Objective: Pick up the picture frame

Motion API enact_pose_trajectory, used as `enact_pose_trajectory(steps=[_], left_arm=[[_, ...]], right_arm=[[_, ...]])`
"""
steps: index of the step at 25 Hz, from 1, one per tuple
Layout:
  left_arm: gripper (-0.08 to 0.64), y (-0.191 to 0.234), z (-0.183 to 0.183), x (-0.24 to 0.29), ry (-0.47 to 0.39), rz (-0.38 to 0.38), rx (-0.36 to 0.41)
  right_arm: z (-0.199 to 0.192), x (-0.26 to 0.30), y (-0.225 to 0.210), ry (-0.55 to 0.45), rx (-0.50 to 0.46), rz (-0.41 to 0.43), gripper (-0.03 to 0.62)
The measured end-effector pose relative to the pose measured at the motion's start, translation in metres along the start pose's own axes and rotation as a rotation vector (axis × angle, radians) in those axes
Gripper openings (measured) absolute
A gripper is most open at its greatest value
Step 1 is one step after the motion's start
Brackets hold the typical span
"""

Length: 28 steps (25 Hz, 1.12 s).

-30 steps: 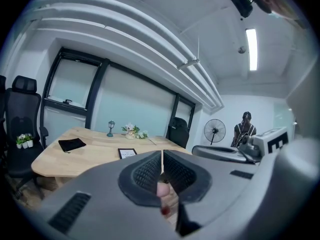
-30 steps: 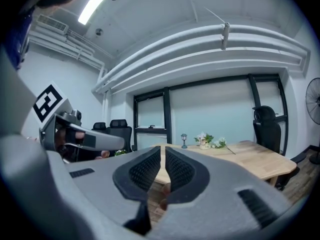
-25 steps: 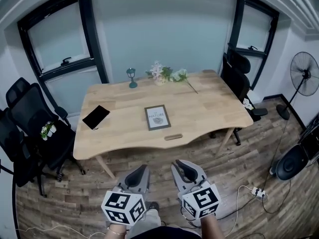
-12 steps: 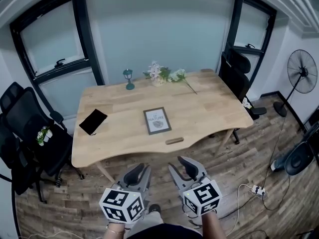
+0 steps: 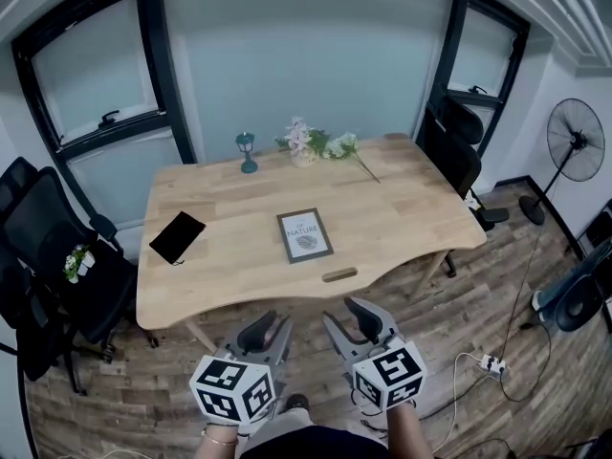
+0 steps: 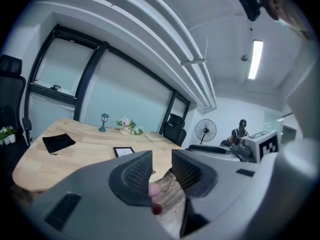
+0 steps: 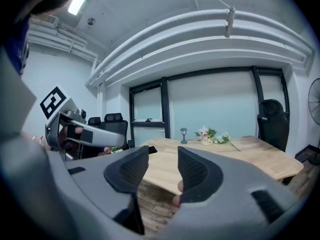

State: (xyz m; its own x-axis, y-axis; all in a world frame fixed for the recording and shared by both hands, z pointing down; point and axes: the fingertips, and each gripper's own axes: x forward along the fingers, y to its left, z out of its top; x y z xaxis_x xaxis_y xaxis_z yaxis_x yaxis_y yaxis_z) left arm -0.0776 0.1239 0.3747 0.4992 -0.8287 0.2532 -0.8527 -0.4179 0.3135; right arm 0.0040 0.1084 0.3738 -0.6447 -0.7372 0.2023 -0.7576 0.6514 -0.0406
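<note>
The picture frame (image 5: 305,235), dark-edged with a white print, lies flat near the middle of the wooden table (image 5: 402,208); it also shows small in the left gripper view as the picture frame (image 6: 123,151). Both grippers hang low in front of the table's near edge, well short of the frame. My left gripper (image 5: 269,332) has its jaws opening, with nothing between them. My right gripper (image 5: 350,321) is also opening and holds nothing. In the gripper views the left gripper (image 6: 161,170) and the right gripper (image 7: 163,170) show a bare gap.
On the table are a black pouch (image 5: 177,235), a small teal lamp (image 5: 247,151), flowers (image 5: 316,145) and a wooden strip (image 5: 338,274). Black office chairs (image 5: 53,256) stand left and right (image 5: 457,156). A fan (image 5: 574,142) and floor cables (image 5: 488,363) are at right.
Both grippers' jaws have spread apart from nearly shut. Both hands and the view have moved closer to the table.
</note>
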Motion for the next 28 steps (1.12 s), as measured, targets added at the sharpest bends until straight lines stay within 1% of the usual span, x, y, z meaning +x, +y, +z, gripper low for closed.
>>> enact_pose_trajectory(steps=[5,11,17,28], left_arm=[[0.117,0.01,0.002,0.0,0.013,-0.027,-0.004],[0.12,0.016,0.004,0.001,0.028,-0.055,-0.003],[0.121,0.024,0.005,0.006,0.03,-0.057,-0.019],[0.121,0.039,0.011,0.025,0.036,-0.053,-0.02]], right_arm=[[0.001,0.014,0.004,0.02,-0.009,-0.013,0.169],[0.001,0.022,0.005,0.033,-0.016,-0.042,0.169],[-0.001,0.031,0.004,0.045,-0.022,-0.052,0.169],[-0.001,0.052,-0.007,0.073,-0.024,-0.048,0.169]])
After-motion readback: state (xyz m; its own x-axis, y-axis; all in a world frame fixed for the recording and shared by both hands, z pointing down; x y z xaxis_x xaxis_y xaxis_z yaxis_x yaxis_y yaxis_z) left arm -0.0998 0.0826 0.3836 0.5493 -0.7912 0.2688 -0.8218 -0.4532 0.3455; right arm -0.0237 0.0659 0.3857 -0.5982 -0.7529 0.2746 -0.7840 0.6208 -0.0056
